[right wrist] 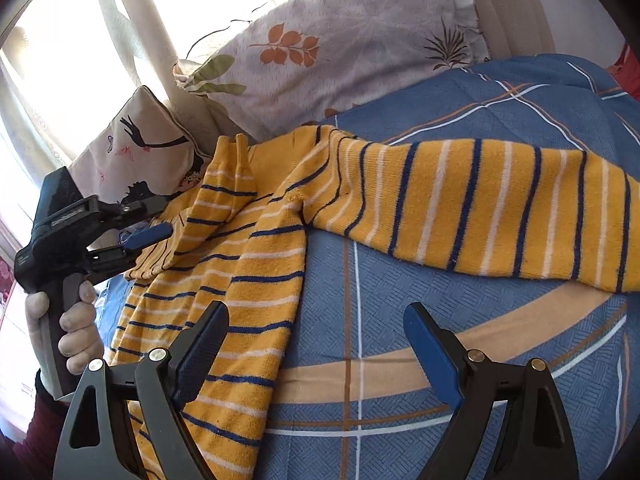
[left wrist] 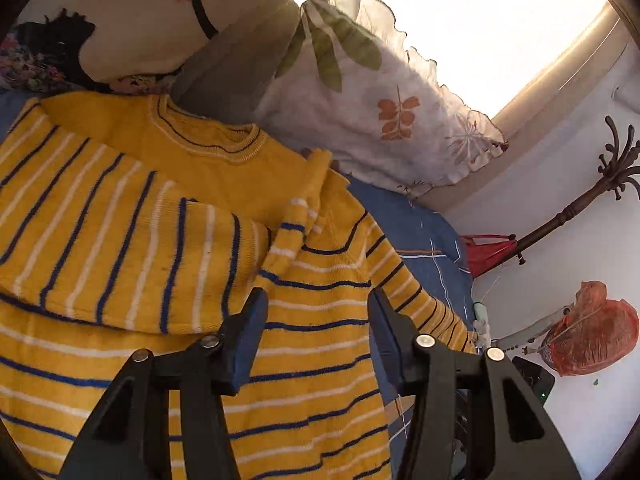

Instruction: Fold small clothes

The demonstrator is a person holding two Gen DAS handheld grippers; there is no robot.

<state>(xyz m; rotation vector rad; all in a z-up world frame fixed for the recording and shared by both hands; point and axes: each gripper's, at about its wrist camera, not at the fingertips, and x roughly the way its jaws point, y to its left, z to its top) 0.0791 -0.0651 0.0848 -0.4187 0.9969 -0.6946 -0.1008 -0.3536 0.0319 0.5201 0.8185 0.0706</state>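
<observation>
A small yellow sweater (left wrist: 312,320) with blue and white stripes lies on a blue plaid quilt (right wrist: 440,320). In the left wrist view one sleeve (left wrist: 120,248) is folded across the body, below the collar (left wrist: 224,144). The other sleeve (right wrist: 480,208) stretches flat to the right in the right wrist view. My left gripper (left wrist: 318,296) hovers over the sweater's body, jaws apart, nothing between them; a hand (right wrist: 76,332) holds it at the left edge of the sweater (right wrist: 240,280). My right gripper (right wrist: 316,312) stands wide open over the sweater's side edge and the quilt.
A leaf-print pillow (right wrist: 340,40) and a smaller printed cushion (right wrist: 140,148) lean at the head of the bed under a bright window. To the right of the bed in the left wrist view are a dark coat stand (left wrist: 580,208) and an orange bag (left wrist: 592,328).
</observation>
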